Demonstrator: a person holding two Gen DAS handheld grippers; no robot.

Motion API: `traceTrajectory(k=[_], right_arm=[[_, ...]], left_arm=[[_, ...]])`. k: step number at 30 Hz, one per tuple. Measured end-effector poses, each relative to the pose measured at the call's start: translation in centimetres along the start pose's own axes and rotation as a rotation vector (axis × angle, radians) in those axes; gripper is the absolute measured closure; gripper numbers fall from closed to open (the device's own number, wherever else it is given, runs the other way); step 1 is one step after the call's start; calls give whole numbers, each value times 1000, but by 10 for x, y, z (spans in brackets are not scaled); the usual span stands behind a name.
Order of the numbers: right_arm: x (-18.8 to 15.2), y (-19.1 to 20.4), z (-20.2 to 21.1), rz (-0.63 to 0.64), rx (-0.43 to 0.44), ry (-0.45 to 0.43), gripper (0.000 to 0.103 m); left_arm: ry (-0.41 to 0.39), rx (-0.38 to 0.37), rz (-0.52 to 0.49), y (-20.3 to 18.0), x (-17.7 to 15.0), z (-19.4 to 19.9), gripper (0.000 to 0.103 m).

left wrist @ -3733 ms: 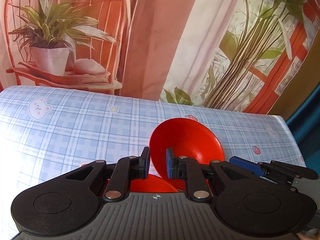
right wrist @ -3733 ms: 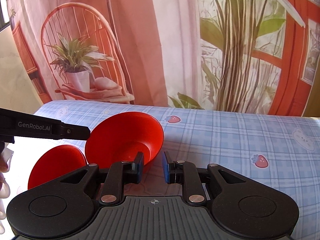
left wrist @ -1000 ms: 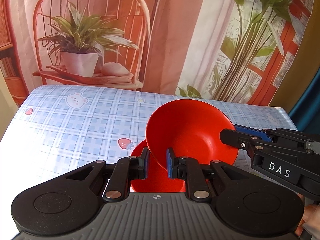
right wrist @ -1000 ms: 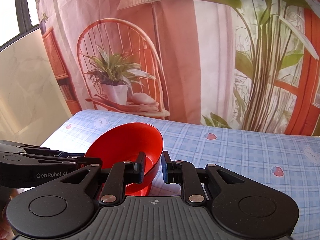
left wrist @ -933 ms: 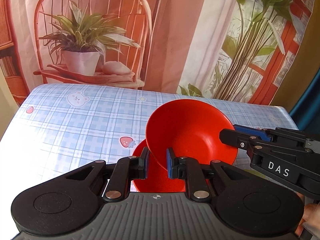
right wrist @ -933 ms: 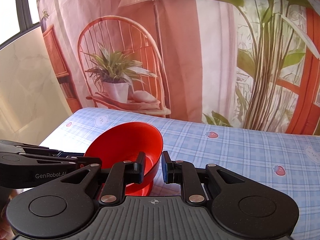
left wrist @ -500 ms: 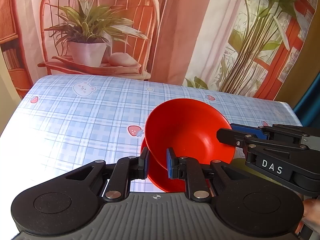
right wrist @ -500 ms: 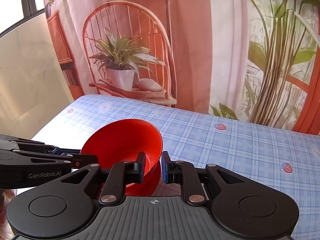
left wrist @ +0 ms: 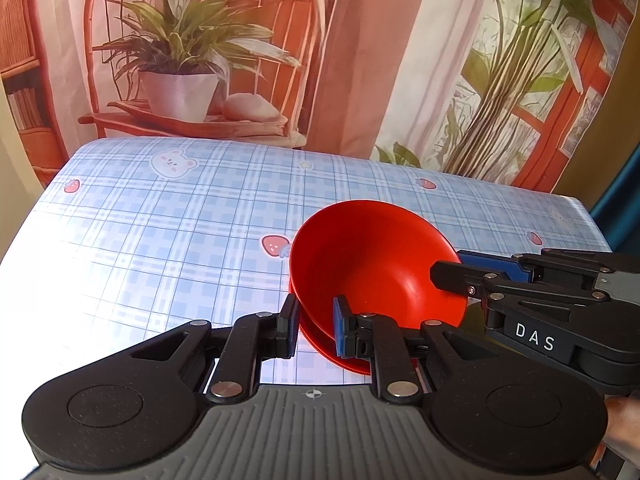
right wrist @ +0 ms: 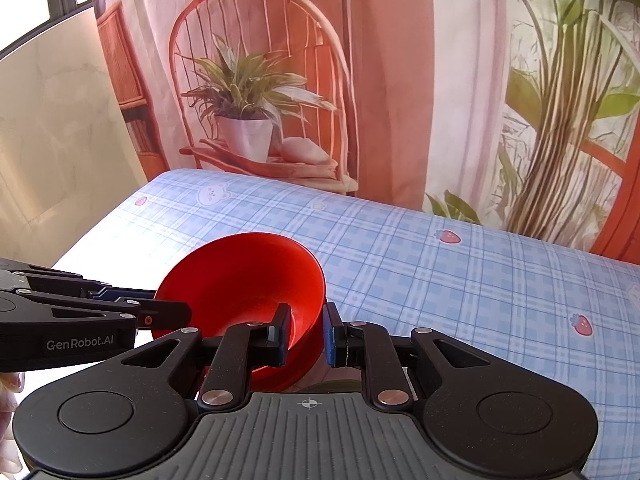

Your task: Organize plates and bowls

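the upper red bowl (left wrist: 372,264) sits tilted inside a second red bowl (left wrist: 320,340) on the blue checked tablecloth (left wrist: 180,240) (strawberries and bears are printed on it); the left gripper (left wrist: 316,326) is clamped on the upper bowl's near rim; the right gripper (right wrist: 305,332) pinches the rim on the opposite side, fingers close together; behind the bowl hangs a backdrop with a potted plant (right wrist: 244,120).

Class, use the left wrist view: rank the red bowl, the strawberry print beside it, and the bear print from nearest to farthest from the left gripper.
1. Red bowl: its rim is clamped in the left gripper.
2. Strawberry print: on the cloth just left of the bowl.
3. Bear print: far left, near the table's back edge.
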State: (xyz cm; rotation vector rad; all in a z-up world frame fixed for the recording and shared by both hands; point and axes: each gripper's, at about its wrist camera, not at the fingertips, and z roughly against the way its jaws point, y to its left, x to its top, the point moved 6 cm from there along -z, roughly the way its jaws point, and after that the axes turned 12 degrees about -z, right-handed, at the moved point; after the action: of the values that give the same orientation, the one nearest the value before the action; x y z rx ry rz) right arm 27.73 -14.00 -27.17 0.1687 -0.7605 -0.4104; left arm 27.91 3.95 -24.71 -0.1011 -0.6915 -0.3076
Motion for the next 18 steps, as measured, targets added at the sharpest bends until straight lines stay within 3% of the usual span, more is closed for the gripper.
traceTrajectory(k=[18], right_arm=[[-2, -2, -9, 10, -11, 31, 84]], left_arm=[[1, 18, -16, -2, -5, -2, 84]])
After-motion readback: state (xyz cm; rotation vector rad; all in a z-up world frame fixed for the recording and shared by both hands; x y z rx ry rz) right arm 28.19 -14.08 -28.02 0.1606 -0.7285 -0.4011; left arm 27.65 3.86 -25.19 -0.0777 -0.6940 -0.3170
